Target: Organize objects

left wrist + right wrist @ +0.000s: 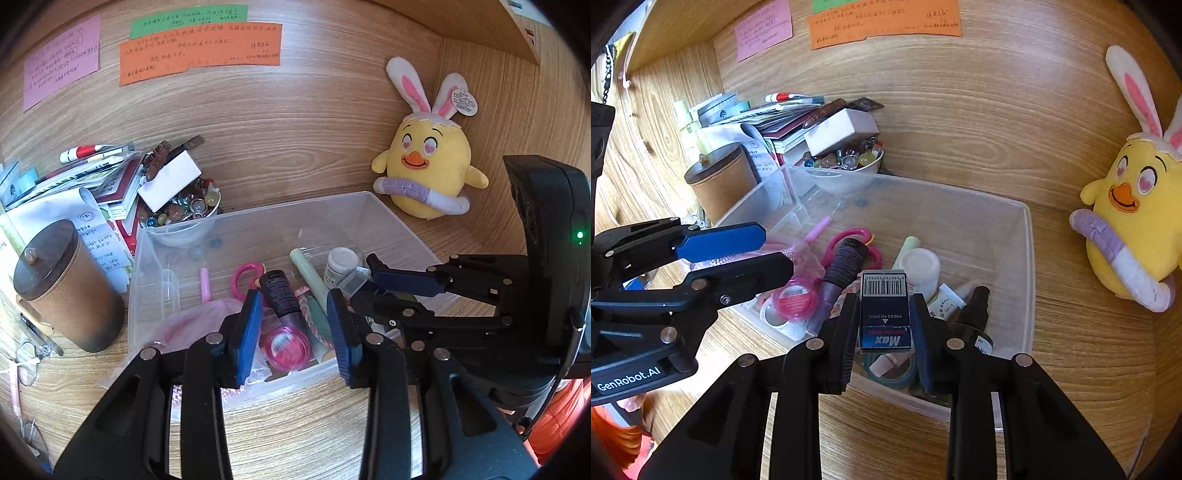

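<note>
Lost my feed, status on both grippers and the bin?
Right gripper shut on small Max box, over clear bin. Left gripper open, empty, above the bin's clutter. Nothing blocking.

- "Max" in white letters, "PRESS TO OPEN" with a small triangle, and a barcode stand on the dark blue staples box point(885, 314), seen upside down between the right gripper's point(884, 325) fingers.
- "GenRobot.AI" is printed in white on the left gripper point(738, 254) body, at the picture's lower left.
- The handwritten wall notes point(199, 51) beyond the tools are too small to read.
</note>
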